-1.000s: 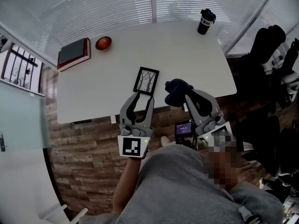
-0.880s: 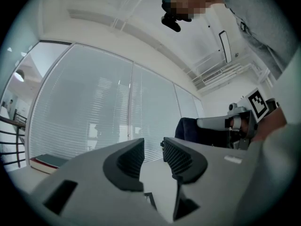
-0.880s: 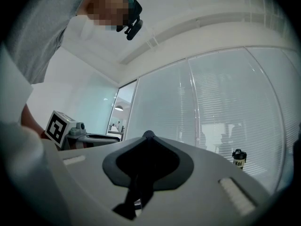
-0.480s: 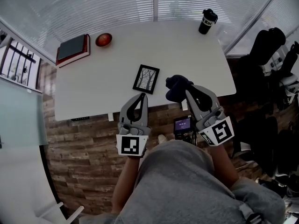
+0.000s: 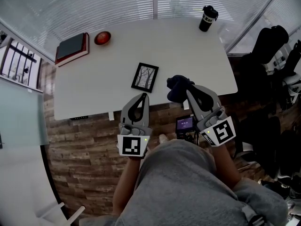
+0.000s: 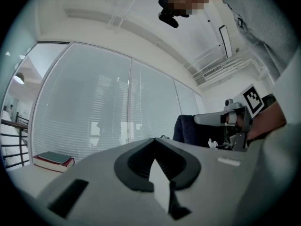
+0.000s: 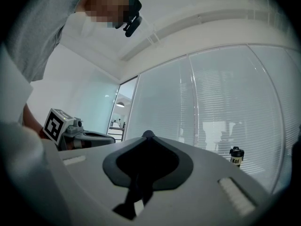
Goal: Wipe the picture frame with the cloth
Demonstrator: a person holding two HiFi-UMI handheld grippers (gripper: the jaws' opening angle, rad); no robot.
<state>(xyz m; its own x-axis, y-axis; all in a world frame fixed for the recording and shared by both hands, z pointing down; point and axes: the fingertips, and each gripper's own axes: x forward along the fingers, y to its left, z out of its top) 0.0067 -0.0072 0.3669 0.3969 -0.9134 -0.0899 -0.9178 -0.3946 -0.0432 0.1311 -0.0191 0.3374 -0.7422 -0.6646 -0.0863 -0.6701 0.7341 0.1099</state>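
**Cloth gripped, frame lying free**

Head view: the picture frame (image 5: 145, 77) lies on the counter (image 5: 94, 86). Your left gripper (image 5: 142, 97) hovers near the frame, and your right gripper (image 5: 188, 91) holds the cloth (image 5: 178, 87) to the frame's right.
Left gripper view: fingers clenched, empty.
Right gripper view: fingers grasping the cloth.

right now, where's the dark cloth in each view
Head view: cloth sits low centre, bunched at the tip of the right claw, right of the picture frame.
Left gripper view: right of centre, a dark shape beside the right claw.
Right gripper view: bottom centre, pinched between that claw's jaws.
Shared landmark: the window blinds, in the background of all three.
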